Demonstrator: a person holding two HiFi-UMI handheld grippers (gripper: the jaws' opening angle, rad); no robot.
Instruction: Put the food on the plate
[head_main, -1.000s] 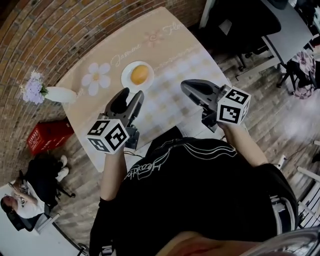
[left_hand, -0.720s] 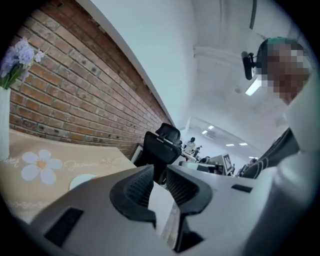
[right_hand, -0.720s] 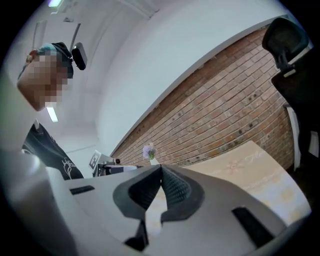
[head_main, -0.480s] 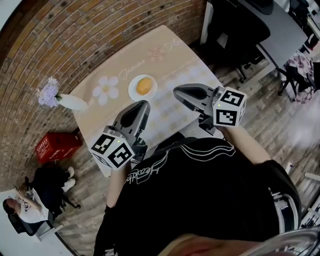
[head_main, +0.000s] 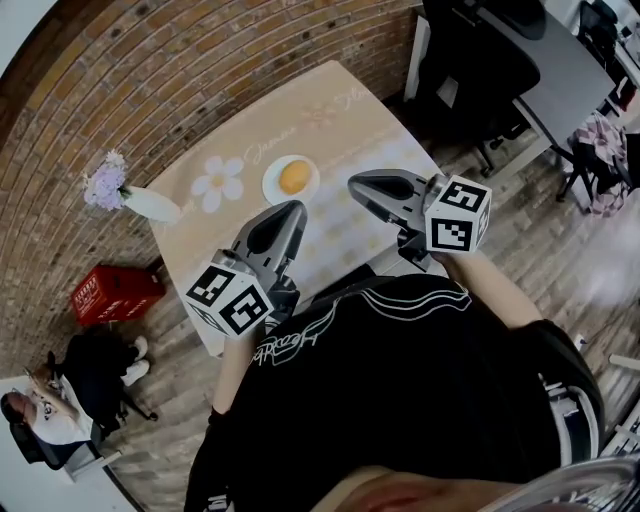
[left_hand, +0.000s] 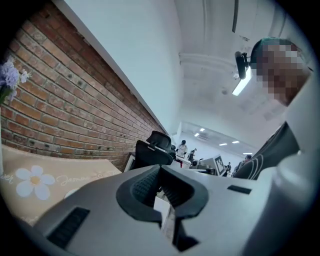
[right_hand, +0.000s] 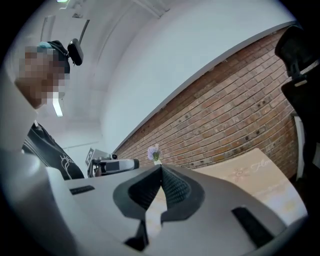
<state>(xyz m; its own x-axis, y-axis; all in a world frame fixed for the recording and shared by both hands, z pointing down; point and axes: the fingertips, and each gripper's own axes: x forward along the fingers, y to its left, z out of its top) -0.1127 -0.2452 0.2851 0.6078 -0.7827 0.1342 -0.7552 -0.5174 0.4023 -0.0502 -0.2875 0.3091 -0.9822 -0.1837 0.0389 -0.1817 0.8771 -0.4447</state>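
We judge the task done, or all but done. The round orange-yellow piece of food (head_main: 292, 177) lies in the middle of the small round white plate (head_main: 274, 187), which stands on the table (head_main: 350, 120) on a beige cloth with a daisy print (head_main: 222, 183). We see no other food on the cloth, so nothing looks left to carry over, though the claws and our own body hide the table's near edge.

Our left claw (head_main: 295, 207) hangs above the near part of the table, short of the plate and apart from it. In the left gripper view the left claw (left_hand: 159, 168) has its jaws drawn fully together, ribbed pads meeting, with nothing between them. Our right claw (head_main: 352, 184) hovers to the right of the plate, also clear of it. In the right gripper view the right claw (right_hand: 161, 167) has its pads pressed tip to tip and holds nothing.

A white vase of lilac flowers (head_main: 148, 205) lies at the table's far left corner, well away from the plate. With both claws empty and off the plate, what remains seems only to draw them back.
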